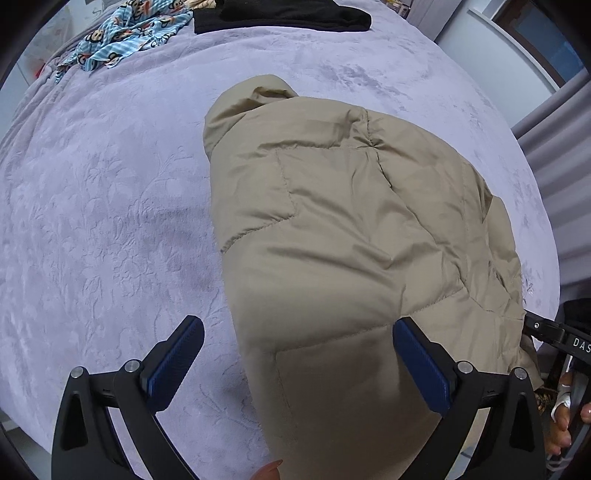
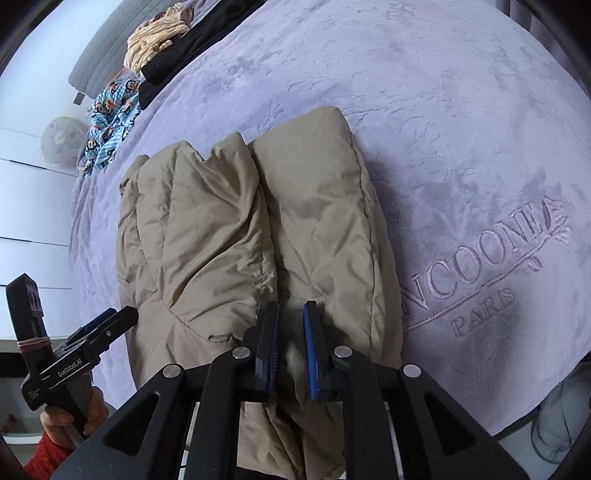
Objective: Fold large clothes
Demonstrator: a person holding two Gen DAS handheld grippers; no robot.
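A puffy beige jacket (image 1: 351, 229) lies folded on the lavender blanket (image 1: 110, 221), its two folded halves side by side in the right wrist view (image 2: 258, 229). My left gripper (image 1: 298, 326) hovers wide open over the jacket's near left edge, one finger over the blanket and the other over the fabric, holding nothing. It also shows at the left of the right wrist view (image 2: 110, 321), held by a hand with a red sleeve. My right gripper (image 2: 291, 306) stands over the seam between the two halves, its jaws a narrow gap apart and the pads not pressing on the fabric.
A blue monkey-print cloth (image 1: 110, 40), a black garment (image 1: 280, 16) and a cream cloth (image 2: 155, 40) lie at the bed's far end. Embroidered lettering (image 2: 480, 266) marks the blanket right of the jacket. The bed's near edge runs just below both grippers.
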